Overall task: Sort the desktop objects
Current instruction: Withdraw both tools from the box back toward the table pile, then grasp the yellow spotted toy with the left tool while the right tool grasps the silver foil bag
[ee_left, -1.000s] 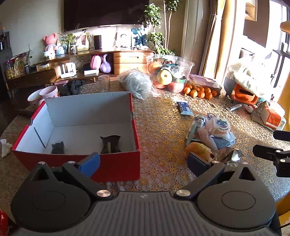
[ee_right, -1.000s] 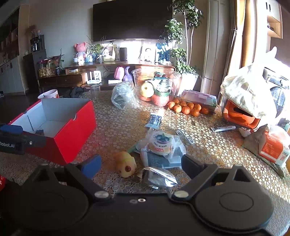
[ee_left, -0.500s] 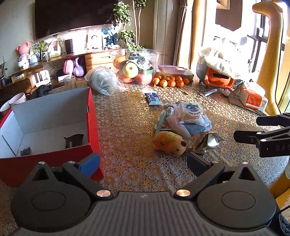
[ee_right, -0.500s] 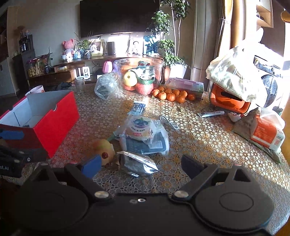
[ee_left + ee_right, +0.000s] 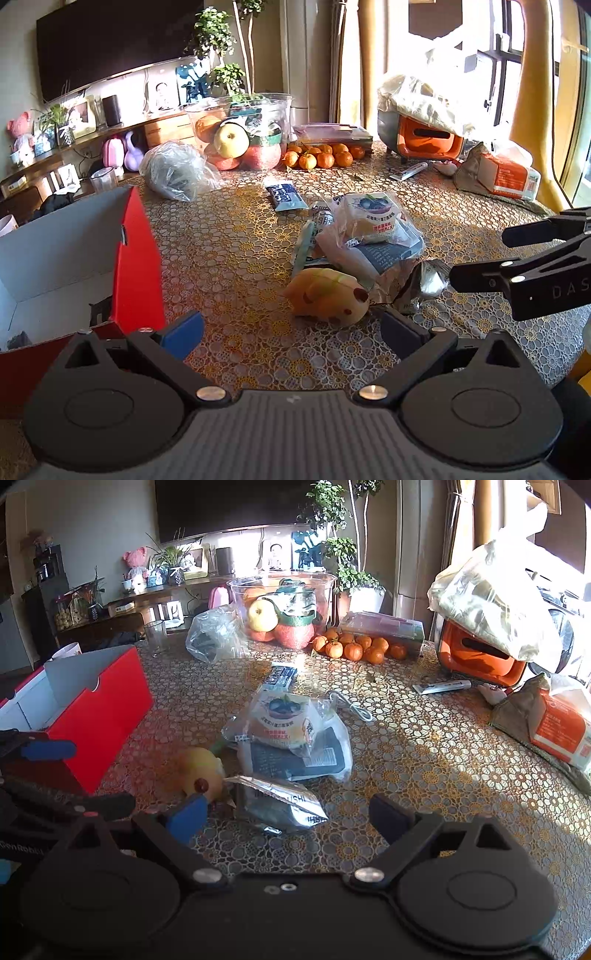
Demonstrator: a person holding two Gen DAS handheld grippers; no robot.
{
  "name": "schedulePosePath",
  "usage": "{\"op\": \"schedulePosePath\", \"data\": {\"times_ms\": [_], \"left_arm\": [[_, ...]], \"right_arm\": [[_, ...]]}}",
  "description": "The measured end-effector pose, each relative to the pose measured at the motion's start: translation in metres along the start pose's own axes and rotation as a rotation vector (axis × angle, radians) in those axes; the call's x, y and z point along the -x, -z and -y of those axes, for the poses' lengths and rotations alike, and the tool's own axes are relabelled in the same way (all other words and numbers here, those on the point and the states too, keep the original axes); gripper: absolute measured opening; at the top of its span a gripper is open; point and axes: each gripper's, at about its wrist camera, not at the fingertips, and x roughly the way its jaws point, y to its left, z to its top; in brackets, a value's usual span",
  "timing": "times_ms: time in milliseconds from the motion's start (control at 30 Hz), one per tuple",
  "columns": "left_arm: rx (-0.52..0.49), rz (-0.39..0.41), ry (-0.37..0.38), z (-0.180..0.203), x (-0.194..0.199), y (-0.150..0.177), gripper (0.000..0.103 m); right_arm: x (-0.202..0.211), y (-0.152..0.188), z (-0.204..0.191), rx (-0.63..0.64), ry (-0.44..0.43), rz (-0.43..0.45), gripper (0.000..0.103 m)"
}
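A red box (image 5: pixel 138 254) with a grey inside stands at the left, also in the right wrist view (image 5: pixel 99 709). A yellow plush toy (image 5: pixel 327 297) lies just ahead of my open, empty left gripper (image 5: pixel 291 330). Beside the toy lie a silver foil packet (image 5: pixel 277 803) and a pile of bagged snacks (image 5: pixel 291 731). My right gripper (image 5: pixel 288 814) is open and empty, with the foil packet between its fingers' line and the toy (image 5: pixel 203 771) by its left finger. The right gripper also shows at the right of the left wrist view (image 5: pixel 517 266).
A clear bowl of fruit (image 5: pixel 240 133), a grey plastic bag (image 5: pixel 173 170), several oranges (image 5: pixel 321 157), an orange appliance under a bag (image 5: pixel 424 125), a tissue pack (image 5: pixel 557 723) and a white cable (image 5: pixel 354 709) sit on the lace-covered table (image 5: pixel 229 251).
My left gripper has swung right, away from over the red box toward the plush toy. My right gripper has moved forward and nearer to the foil packet. Both stay open.
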Motion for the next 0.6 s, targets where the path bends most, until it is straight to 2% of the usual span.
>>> {"op": "schedulePosePath", "data": {"times_ms": [167, 600], "left_arm": [[-0.065, 0.010, 0.023, 0.011, -0.020, 0.004, 0.102], [-0.072, -0.008, 0.077, 0.010, -0.062, 0.000, 0.102]], "right_arm": [[-0.019, -0.001, -0.005, -0.001, 0.000, -0.040, 0.094], [-0.056, -0.004, 0.001, -0.057, 0.023, -0.097, 0.094]]}}
